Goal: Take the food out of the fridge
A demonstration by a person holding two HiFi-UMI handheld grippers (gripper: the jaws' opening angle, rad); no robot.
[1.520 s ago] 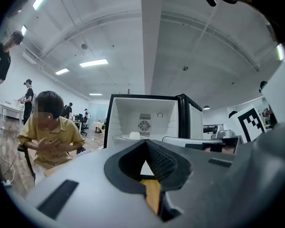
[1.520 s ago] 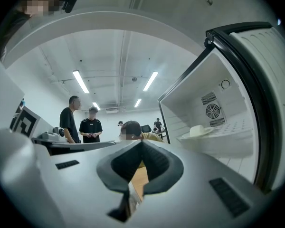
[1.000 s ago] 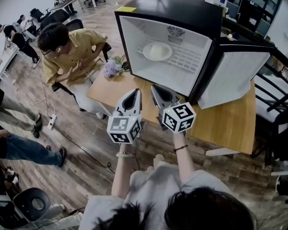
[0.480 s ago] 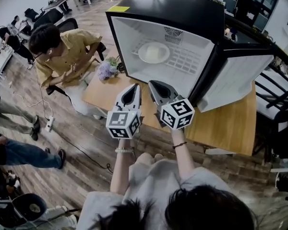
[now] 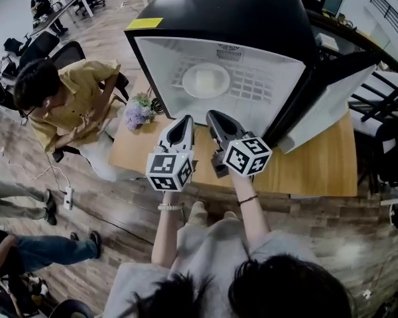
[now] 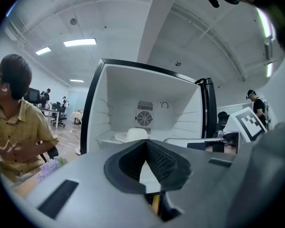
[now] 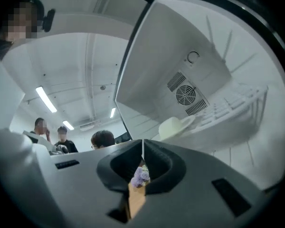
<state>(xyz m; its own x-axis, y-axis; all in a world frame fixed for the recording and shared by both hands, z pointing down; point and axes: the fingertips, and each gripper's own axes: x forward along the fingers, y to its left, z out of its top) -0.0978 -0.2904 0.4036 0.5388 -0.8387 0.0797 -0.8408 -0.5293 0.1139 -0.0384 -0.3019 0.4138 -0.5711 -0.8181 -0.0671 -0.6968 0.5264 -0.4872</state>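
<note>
Food [image 5: 205, 81] sits inside fridge [image 5: 239, 12]; left claw [image 5: 186, 120], right claw [image 5: 213, 115] both clenched empty.

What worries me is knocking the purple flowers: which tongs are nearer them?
Left. The left tongs are just right of the flowers; the right tongs sit beyond the left ones, farther right.

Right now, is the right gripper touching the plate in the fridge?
Apart. The head view shows bare white fridge shelf between the right gripper and the plate.
</note>
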